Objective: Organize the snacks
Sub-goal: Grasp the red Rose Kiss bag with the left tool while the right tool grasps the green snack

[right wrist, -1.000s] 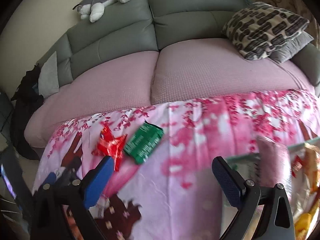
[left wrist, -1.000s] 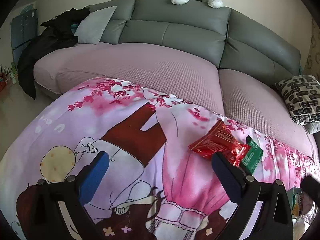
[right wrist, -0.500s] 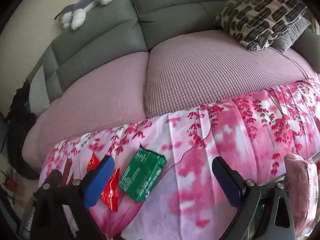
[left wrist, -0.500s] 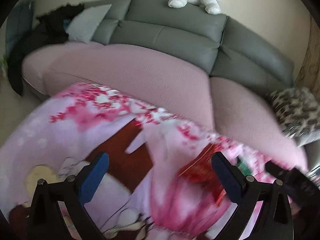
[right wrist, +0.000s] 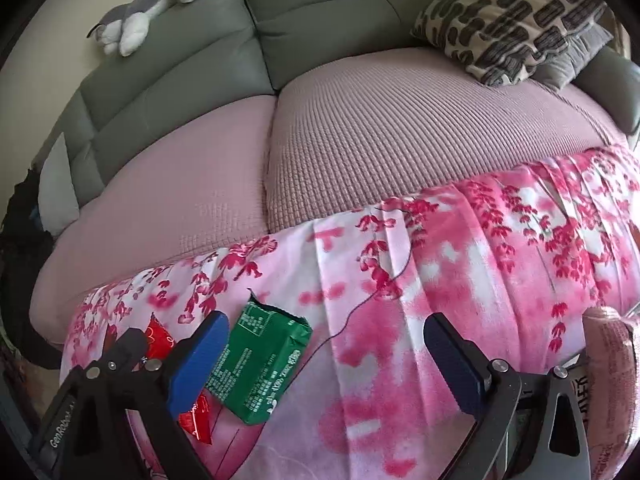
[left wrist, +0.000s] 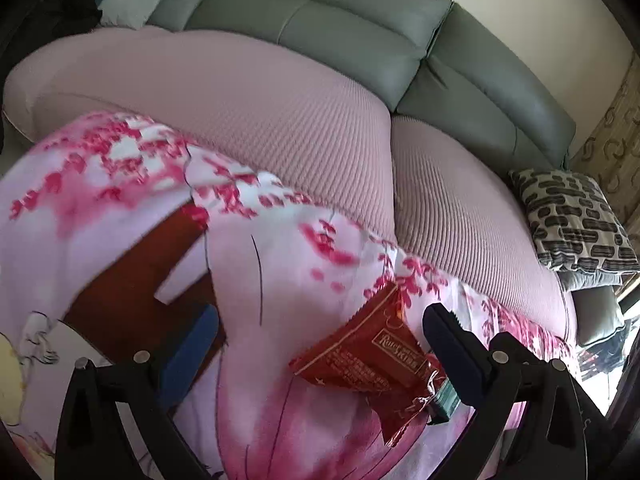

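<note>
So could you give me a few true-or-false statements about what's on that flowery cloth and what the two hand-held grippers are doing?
1. The left hand-held gripper is open. True.
2. The red packet lies on the flowery cloth. True.
3. The right hand-held gripper is clamped on the green packet. False: it is open and holds nothing.
4. The green packet lies on the sofa cushion. False: it lies on the cloth beside the red packet.
5. A stuffed toy lies on top of the sofa back. True.
</note>
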